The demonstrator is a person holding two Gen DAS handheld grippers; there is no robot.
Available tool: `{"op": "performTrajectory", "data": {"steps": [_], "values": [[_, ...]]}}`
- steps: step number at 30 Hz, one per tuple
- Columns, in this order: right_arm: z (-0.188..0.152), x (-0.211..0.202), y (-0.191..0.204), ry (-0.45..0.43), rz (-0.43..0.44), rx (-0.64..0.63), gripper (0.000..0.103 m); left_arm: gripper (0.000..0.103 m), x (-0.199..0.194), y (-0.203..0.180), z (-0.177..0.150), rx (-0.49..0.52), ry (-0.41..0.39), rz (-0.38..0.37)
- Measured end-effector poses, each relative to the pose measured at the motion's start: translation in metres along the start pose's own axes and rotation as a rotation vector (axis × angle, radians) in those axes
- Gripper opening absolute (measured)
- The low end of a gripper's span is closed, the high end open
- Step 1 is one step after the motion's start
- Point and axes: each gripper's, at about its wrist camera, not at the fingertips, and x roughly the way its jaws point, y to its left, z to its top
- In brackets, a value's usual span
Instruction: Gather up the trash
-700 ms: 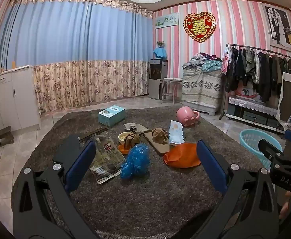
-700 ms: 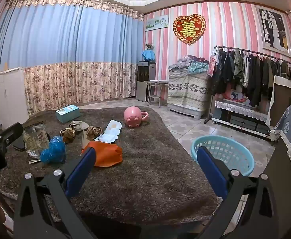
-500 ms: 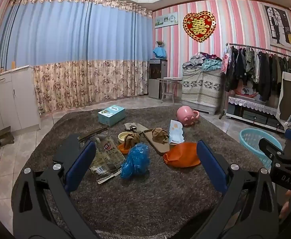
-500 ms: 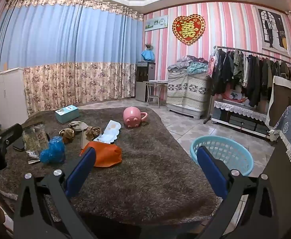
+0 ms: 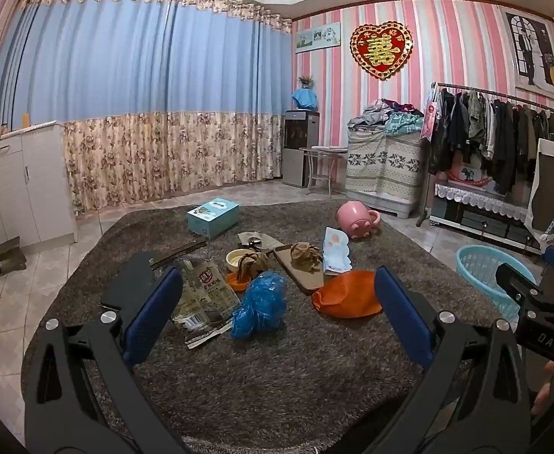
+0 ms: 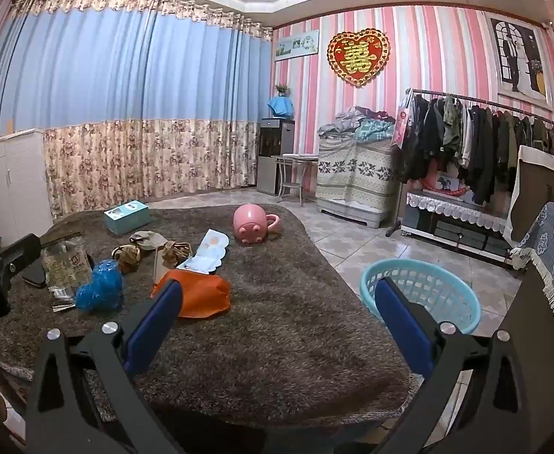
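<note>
A pink pig-shaped mug point(image 5: 354, 219) lies tipped near the far right corner of the brown rug point(image 5: 277, 370). A teal tissue box point(image 5: 212, 217) sits by the far edge. Coats crowd a clothes rack point(image 6: 477, 140); what looks like a water dispenser point(image 5: 301, 147) stands beside the curtains point(image 5: 144, 106).

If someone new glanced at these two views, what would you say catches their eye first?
Probably the litter heaped mid-rug: a crumpled blue bag beside an orange bag, with a pink pig-shaped mug tipped over behind them. To the right, off the rug, a light blue basket stands on the tiles. Both grippers hover with jaws open and empty.
</note>
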Motion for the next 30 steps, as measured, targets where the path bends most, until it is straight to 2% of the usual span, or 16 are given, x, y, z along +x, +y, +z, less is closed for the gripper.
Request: {"op": "performTrajectory", "data": {"steps": [13, 30], "values": [[0.0001, 0.0009, -0.0037, 0.001, 0.002, 0.005, 0.099, 0.098, 0.0050, 0.0031, -0.0099, 0.001, -0.001, -0.004], [-0.0002, -0.0006, -0.0031, 0.000, 0.001, 0.008, 0.099, 0.098, 0.0038, 0.0029, -0.0057, -0.003, 0.003, -0.007]]}}
